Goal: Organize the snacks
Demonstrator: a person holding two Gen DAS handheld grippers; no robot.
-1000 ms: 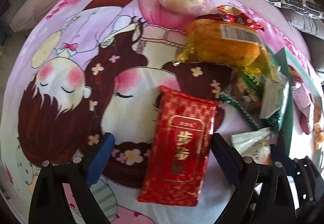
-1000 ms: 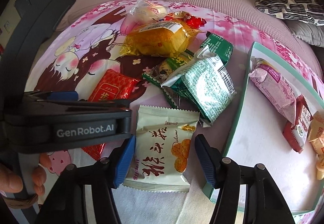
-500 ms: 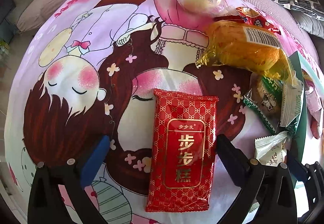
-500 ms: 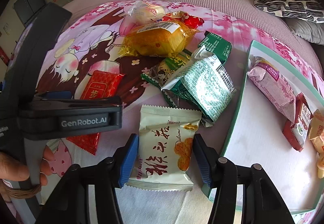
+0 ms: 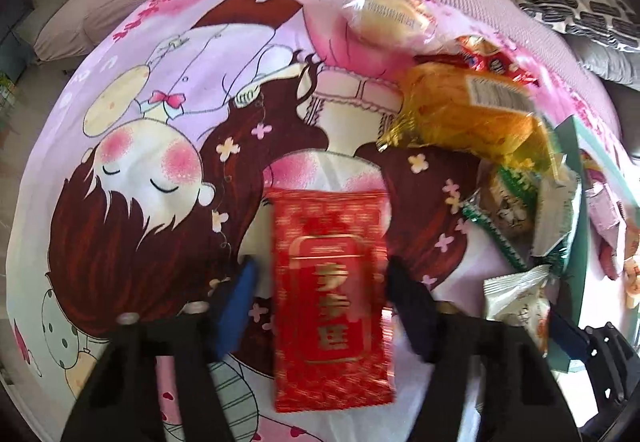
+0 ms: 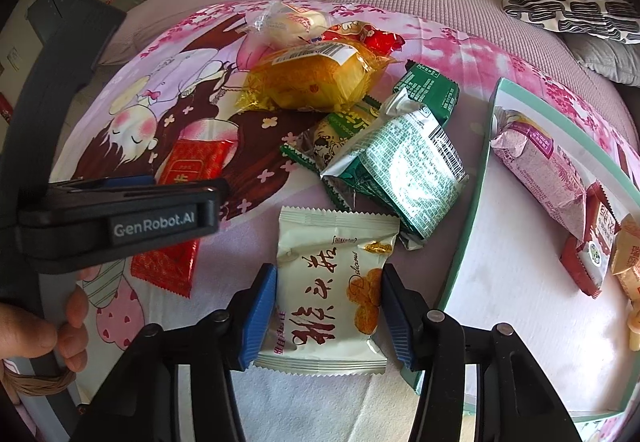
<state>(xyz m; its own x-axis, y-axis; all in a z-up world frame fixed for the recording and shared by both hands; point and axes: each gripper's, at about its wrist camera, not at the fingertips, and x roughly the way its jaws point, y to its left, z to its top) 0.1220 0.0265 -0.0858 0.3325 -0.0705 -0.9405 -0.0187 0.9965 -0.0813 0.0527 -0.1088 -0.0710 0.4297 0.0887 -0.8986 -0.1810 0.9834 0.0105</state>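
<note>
Two grippers are in your hands, each with a snack packet between its blue pads. Your left gripper (image 5: 320, 298), low in the left wrist view, has just been closing around the red packet (image 5: 332, 298); the right pad meets the packet's edge, while the left pad stands a sliver off it, so no firm grip shows, and the picture is motion-blurred. Your right gripper (image 6: 328, 316), at the bottom centre of the right wrist view, has its pads pressed against both long sides of the cream packet (image 6: 332, 282) with the picture of round biscuits, and its jaws have just been narrowing.

Both packets lie flat on a pink cartoon-print cloth (image 5: 168, 114). Above the cream packet, toward the frame's centre, sits a heap of green and silver packets (image 6: 400, 162). Higher still lies a yellow-wrapped cake (image 6: 316, 80), with a pale wrapped bun (image 6: 292, 22) and a red wrapper (image 6: 372, 36) behind it.

At the right edge of the right wrist view is a white tray with a teal rim (image 6: 472, 210), holding a pink packet (image 6: 536, 166) and some smaller packets beside it. A patterned cushion (image 6: 572, 2) rests in the upper right.
</note>
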